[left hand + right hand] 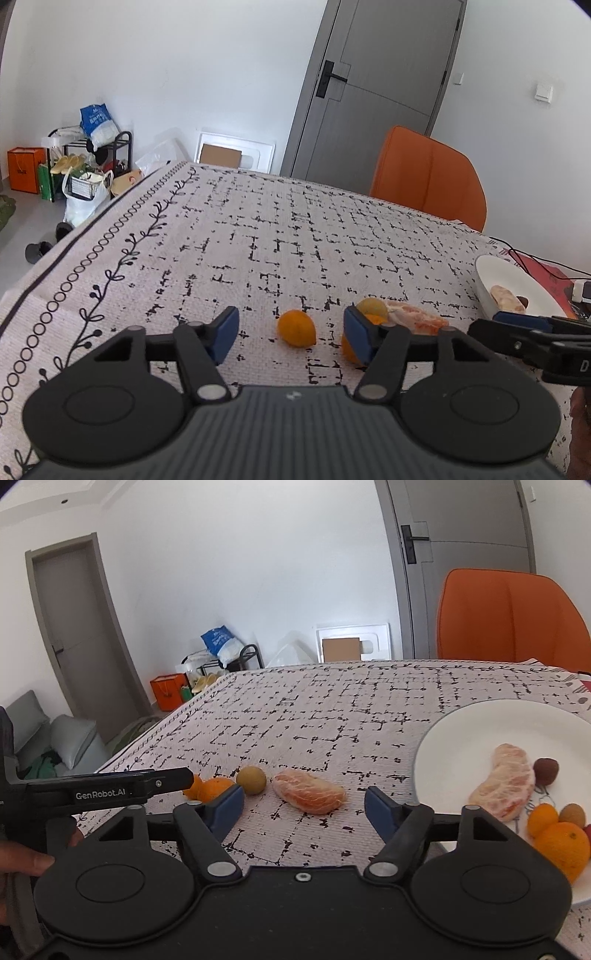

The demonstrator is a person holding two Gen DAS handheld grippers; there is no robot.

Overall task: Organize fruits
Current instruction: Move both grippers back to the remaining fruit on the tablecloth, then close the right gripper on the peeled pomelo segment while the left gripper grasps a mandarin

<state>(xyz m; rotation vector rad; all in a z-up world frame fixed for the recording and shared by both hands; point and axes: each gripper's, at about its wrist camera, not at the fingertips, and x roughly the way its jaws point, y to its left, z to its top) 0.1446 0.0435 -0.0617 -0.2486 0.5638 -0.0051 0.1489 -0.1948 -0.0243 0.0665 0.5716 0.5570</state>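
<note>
My left gripper (291,334) has its fingers spread, touching nothing, with a small orange (296,328) lying between them on the tablecloth (258,236). My right gripper (304,806) is likewise spread around a peeled pomelo segment (309,791), unpinched. Left of the white plate (461,738), about four fruits remain loose, including a yellowish round fruit (251,780), possibly a longan. On the plate sit another pomelo segment (506,781) and several small fruits. I judge roughly half done.

A coarse woven cloth (332,716) (printed, matt) covers the counter; the white plate (461,746) looks glossy ceramic, the orange chair (509,616) smooth leather, each tool (304,805) matt black plastic.
</note>
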